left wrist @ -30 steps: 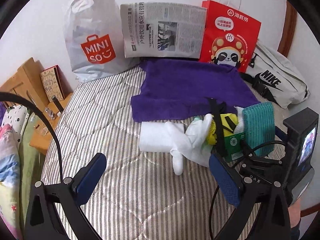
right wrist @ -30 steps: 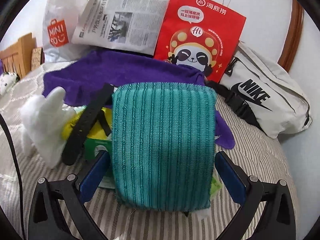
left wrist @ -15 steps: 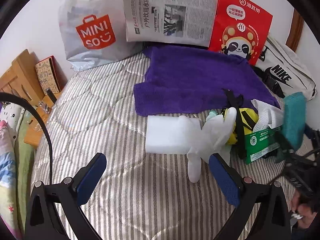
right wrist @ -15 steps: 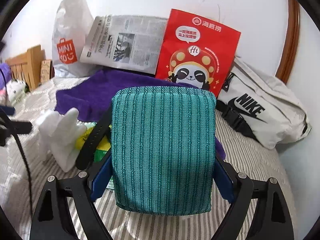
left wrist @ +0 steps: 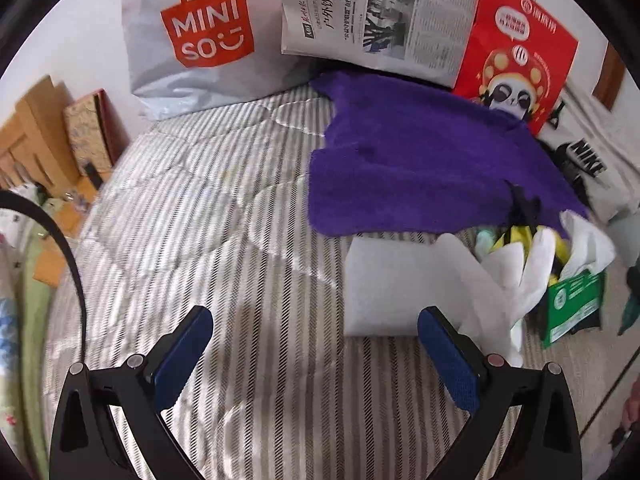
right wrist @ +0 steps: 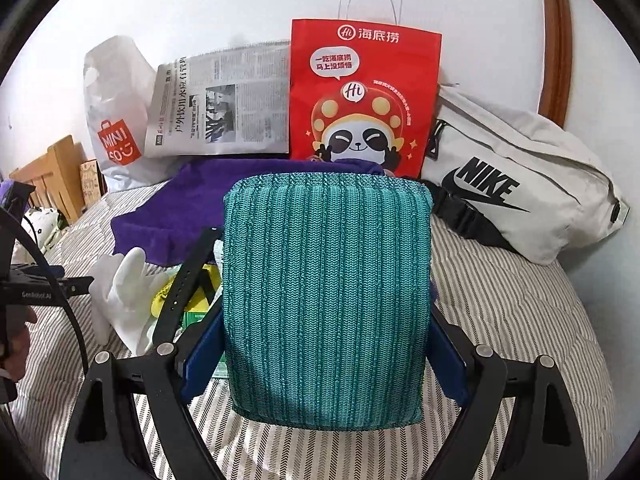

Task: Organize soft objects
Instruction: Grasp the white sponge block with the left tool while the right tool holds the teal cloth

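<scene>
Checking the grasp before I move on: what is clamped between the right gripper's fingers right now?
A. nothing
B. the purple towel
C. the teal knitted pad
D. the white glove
C: in the right wrist view the teal knitted pad stands between the blue pads of the right gripper, which press on both of its sides.

A bed with a grey-and-white striped quilt (left wrist: 208, 216) holds a fuzzy purple towel (left wrist: 420, 168), a folded white cloth (left wrist: 380, 280) and a pale Nike bag (right wrist: 520, 184).
</scene>
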Demonstrator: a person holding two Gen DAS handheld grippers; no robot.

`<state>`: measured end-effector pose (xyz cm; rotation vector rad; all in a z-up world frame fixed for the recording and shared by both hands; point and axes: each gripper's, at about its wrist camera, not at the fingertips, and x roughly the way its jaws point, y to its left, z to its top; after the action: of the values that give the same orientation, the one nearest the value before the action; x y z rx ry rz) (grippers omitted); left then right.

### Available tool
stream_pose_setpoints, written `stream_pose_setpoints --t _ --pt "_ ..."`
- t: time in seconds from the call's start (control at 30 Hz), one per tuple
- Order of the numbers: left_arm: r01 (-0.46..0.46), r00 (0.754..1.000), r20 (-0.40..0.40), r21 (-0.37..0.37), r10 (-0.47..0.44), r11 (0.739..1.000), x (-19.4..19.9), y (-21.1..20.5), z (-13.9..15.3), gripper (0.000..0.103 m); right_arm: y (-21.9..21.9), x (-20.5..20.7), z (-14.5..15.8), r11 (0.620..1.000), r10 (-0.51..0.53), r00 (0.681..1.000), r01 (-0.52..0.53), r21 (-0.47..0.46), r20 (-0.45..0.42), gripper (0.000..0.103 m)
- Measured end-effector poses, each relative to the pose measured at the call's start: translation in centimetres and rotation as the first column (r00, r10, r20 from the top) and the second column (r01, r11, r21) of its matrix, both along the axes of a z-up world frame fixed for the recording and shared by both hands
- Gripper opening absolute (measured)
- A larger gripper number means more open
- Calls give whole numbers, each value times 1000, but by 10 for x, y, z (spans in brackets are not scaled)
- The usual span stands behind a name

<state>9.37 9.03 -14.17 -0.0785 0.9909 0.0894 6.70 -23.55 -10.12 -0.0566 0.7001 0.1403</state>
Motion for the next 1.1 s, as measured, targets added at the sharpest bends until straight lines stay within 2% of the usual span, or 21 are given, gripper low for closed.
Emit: stream_pose_setpoints --t 0.13,0.3,0.47,0.6,0.87,1.1 --pt "9 1000 9 -67 -9 998 5 3 -3 103 2 1 -1 1000 10 1000 -10 4 -1 88" --pt "75 997 7 -22 -75 997 9 -25 -1 103 0 2 -2 1000 15 1000 -15 16 -5 88" --pt "83 996 -7 -60 -84 995 17 -34 1 103 -3 3 -3 999 11 1000 -10 30 -15 88" --pt "111 994 -9 -40 -112 993 18 -44 3 103 -5 3 -3 999 12 1000 -12 39 -16 88" --pt "83 994 -70 -42 -86 996 19 -47 -7 103 -2 2 -6 999 22 999 -21 38 -25 88" --pt "120 988 -104 54 -114 991 6 -44 -12 103 -5 2 -6 998 21 999 -19 61 -32 88"
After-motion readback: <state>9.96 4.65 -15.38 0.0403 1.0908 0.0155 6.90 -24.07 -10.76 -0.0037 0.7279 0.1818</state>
